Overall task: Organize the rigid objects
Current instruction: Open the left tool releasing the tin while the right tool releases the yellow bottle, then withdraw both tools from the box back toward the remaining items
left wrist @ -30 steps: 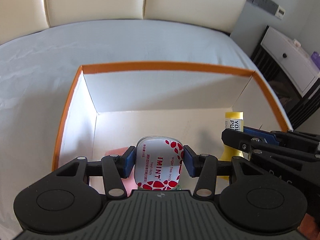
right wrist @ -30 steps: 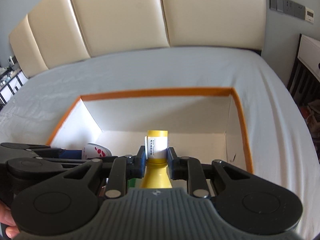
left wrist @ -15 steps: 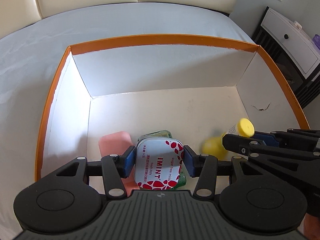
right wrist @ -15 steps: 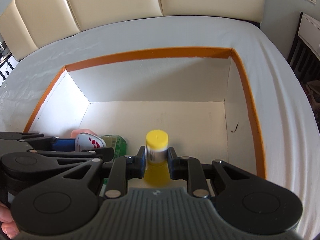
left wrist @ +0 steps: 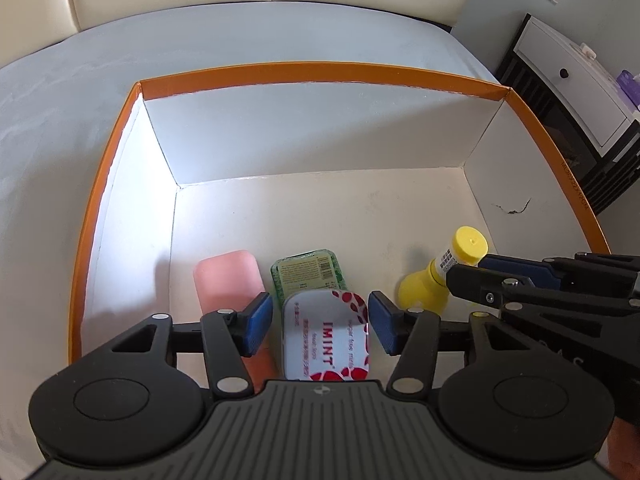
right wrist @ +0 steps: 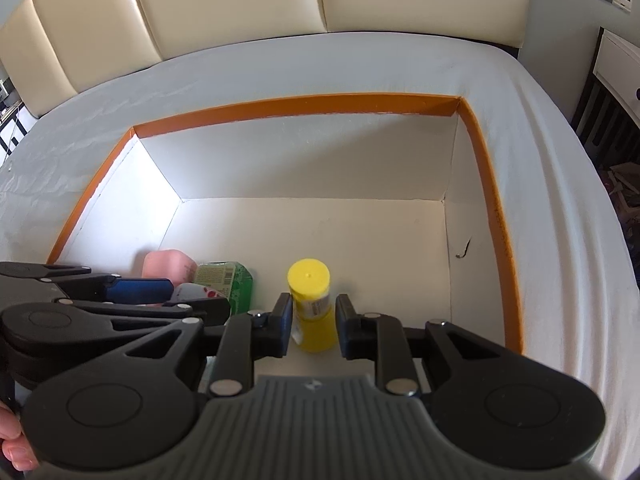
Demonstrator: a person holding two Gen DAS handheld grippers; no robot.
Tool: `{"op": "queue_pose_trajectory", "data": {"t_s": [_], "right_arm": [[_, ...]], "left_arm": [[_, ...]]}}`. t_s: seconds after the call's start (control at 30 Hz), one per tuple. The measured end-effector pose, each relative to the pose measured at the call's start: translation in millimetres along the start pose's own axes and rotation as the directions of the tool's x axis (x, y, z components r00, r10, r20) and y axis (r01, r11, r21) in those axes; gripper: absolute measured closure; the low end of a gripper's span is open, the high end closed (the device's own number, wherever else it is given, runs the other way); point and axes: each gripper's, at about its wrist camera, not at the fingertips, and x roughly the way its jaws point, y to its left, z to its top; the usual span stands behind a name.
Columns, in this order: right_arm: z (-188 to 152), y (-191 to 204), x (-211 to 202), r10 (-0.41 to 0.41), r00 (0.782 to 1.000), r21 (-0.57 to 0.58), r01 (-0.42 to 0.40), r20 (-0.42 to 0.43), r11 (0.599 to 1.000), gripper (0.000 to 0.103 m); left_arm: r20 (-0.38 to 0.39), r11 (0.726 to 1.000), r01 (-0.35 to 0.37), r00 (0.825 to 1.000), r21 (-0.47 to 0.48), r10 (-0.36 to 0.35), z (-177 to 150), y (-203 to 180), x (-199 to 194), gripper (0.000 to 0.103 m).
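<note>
A white mint tin with red spots lies between the pads of my left gripper. Its jaws are opening, and a thin gap shows on the left side of the tin. The tin rests low in the orange-rimmed box, its far end over a green tin. My right gripper holds a yellow bottle by its labelled neck and its jaws are just starting to open. From the left wrist view the yellow bottle leans, its base on the box floor.
A pink oblong object lies beside the green tin near the box's left wall. The box sits on a grey-white bed sheet with a cream headboard behind. A dark cabinet with a white drawer stands to the right.
Both grippers have tipped down into the box, bringing the pink object and green tin into view. The left jaws have widened off the mint tin. The yellow bottle has gone from upright to leaning.
</note>
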Motion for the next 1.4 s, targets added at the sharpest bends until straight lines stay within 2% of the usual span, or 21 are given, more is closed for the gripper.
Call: {"op": "queue_pose_trajectory", "data": {"t_s": [0.17,0.4,0.57,0.77,0.87,0.97,1.17,1.33,1.4], "right_arm": [[-1.2,0.7,-0.9,-0.013,1.0,-0.002,0.013,0.002,1.0,0.075],[1.2,2.0,-5.6,-0.031,0.999,0.001,0.031,0.031,1.0,0.064],[1.6,3.8,-11.1,-0.038,0.998,-0.018,0.039,0.054,0.999,0.055],[0.1,10.6,-21.6,-0.052,0.994,-0.068,0.058,0.094,0.996,0.052],[-0.2,11.9,-29.5,-0.053,0.992,-0.082,0.063,0.117,0.995,0.05],[-2.2,13.3,-41.3,-0.044,0.987,-0.098,0.059,0.152,0.993,0.048],[-16.8,16.2,-72.5,-0.019,0.966,-0.151,0.059,0.256,0.987,0.043],[-35.8,14.6,-95.7,0.005,0.949,-0.167,0.05,0.317,0.985,0.043],[-45.2,13.7,-104.0,0.018,0.943,-0.171,0.041,0.333,0.984,0.043]], "left_arm": [[-0.005,1.0,-0.004,1.0,-0.003,0.004,-1.2,2.3,-0.4,0.032],[0.003,0.998,0.023,1.0,-0.061,-0.023,-1.2,13.1,-1.4,0.021],[0.009,0.992,0.042,0.999,-0.119,-0.042,-0.8,19.3,-2.4,0.021],[0.076,0.99,0.033,0.997,-0.137,-0.023,-5.7,20.4,-13.8,0.021],[0.12,0.988,0.039,0.993,-0.148,-0.021,-9.0,20.7,-19.7,0.028],[0.18,0.987,0.047,0.983,-0.152,-0.019,-11.9,19.1,-31.0,0.03],[0.321,0.99,0.067,0.947,-0.121,-0.025,-16.8,8.4,-67.4,0.03],[0.387,0.99,0.085,0.921,-0.115,-0.035,-28.2,-1.1,-92.6,0.03],[0.396,0.989,0.087,0.918,-0.123,-0.032,-36.4,-3.9,-99.3,0.03]]}}
